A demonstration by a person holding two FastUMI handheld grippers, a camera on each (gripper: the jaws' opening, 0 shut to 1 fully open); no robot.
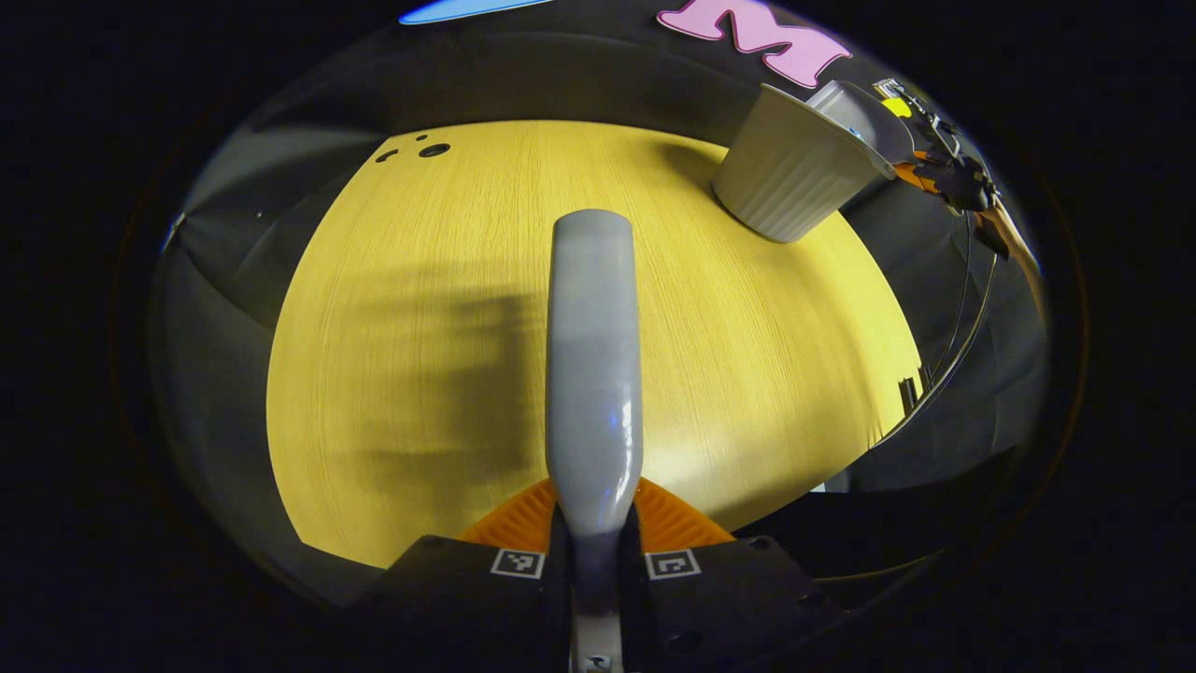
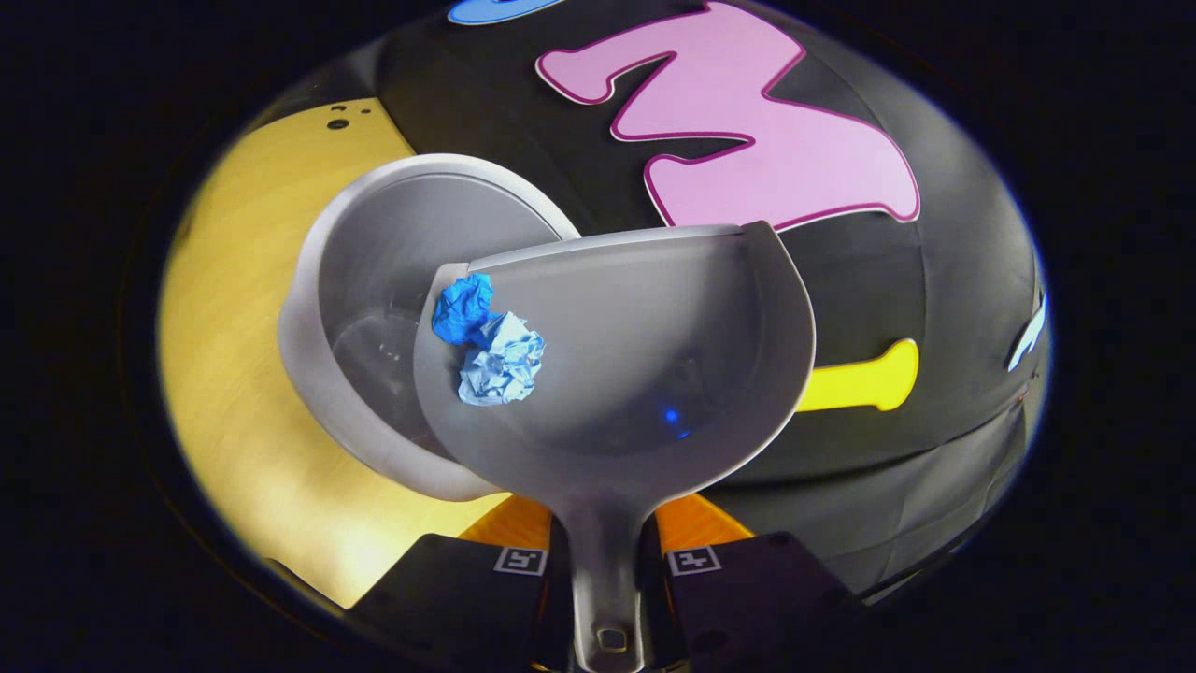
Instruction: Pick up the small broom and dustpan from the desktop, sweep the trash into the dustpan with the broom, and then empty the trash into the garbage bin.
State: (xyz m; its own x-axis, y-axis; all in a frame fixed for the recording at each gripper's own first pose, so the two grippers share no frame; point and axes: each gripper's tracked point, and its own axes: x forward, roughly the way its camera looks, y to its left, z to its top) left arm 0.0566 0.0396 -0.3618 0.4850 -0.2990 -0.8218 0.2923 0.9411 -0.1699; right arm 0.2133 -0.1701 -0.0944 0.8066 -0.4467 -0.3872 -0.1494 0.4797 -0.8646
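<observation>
My left gripper [image 1: 595, 525] is shut on the grey small broom [image 1: 593, 355], which points forward over the yellow wooden desktop [image 1: 747, 355]. At the far right the ribbed grey garbage bin [image 1: 790, 178] stands on the desktop, with the dustpan [image 1: 864, 117] and the other gripper [image 1: 944, 173] above its rim. In the right gripper view my right gripper [image 2: 607, 551] is shut on the handle of the grey dustpan [image 2: 654, 365], tilted over the open bin [image 2: 392, 243]. A dark blue paper wad [image 2: 462, 307] and a light blue one [image 2: 503, 360] lie at the pan's left edge, over the bin's mouth.
Small dark holes [image 1: 420, 150] mark the desktop's far left corner. A black cable [image 1: 962, 318] hangs past the table's right edge. Booth wall cloth rises right behind the bin [image 2: 841, 280]. Bare desktop [image 2: 243, 393] lies left of the bin.
</observation>
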